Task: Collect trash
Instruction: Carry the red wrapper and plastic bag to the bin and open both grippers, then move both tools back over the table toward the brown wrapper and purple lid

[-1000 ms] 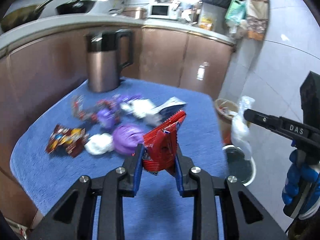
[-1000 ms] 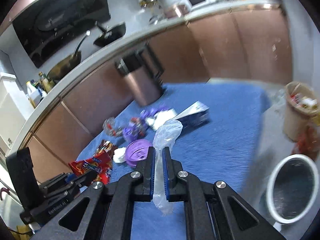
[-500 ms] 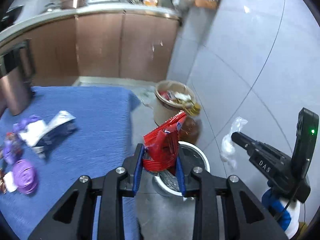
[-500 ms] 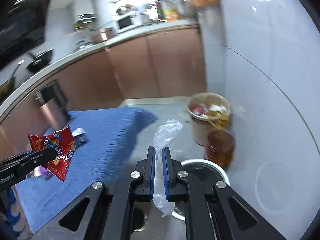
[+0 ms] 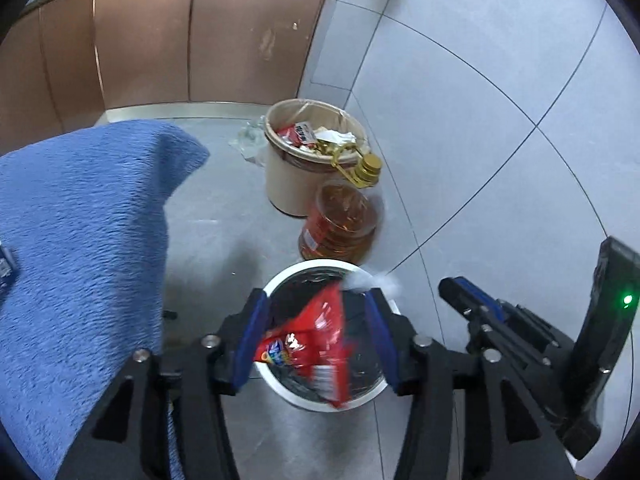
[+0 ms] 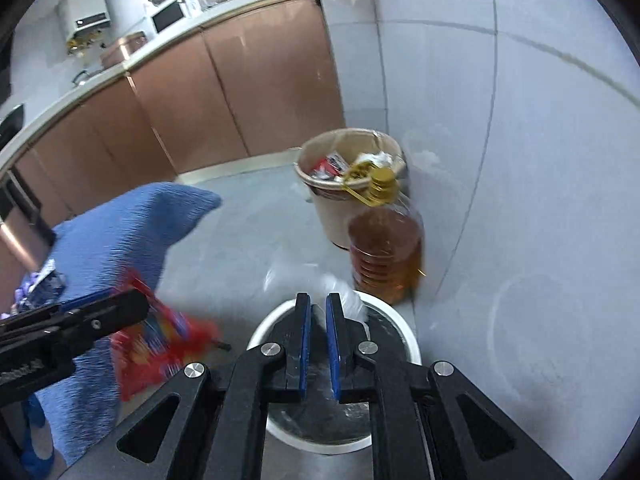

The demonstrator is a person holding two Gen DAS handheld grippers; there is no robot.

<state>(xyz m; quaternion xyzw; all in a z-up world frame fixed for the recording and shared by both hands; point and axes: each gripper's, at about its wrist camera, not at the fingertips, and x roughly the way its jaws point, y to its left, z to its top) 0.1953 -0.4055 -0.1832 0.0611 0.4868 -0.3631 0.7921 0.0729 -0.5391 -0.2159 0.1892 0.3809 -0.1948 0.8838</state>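
Observation:
My left gripper (image 5: 316, 297) hangs over a white-rimmed bin (image 5: 320, 263) on the floor. Its jaws are opening, and a red snack wrapper (image 5: 312, 344) drops loose and blurred between them toward the bin's dark inside. In the right wrist view that wrapper (image 6: 160, 352) hangs below the left gripper (image 6: 132, 300). My right gripper (image 6: 318, 300) points down into the same bin (image 6: 412, 344). It holds a thin clear plastic bag (image 6: 352, 300) and its jaws are just beginning to part. From the left wrist, the right gripper (image 5: 446, 286) shows with the bag (image 5: 376, 283) at its tip.
A beige bin (image 5: 292, 184) full of rubbish stands behind the white one, and a large bottle of amber oil (image 5: 340, 224) stands between them. The blue-clothed table (image 5: 80, 240) lies to the left, brown cabinets (image 5: 160, 32) behind, and a white tiled wall (image 5: 480, 120) at right.
Both grippers swung from over the table to above the white-rimmed floor bin and tilted down. The left jaws spread and the red wrapper slipped free. The right still pinches the bag.

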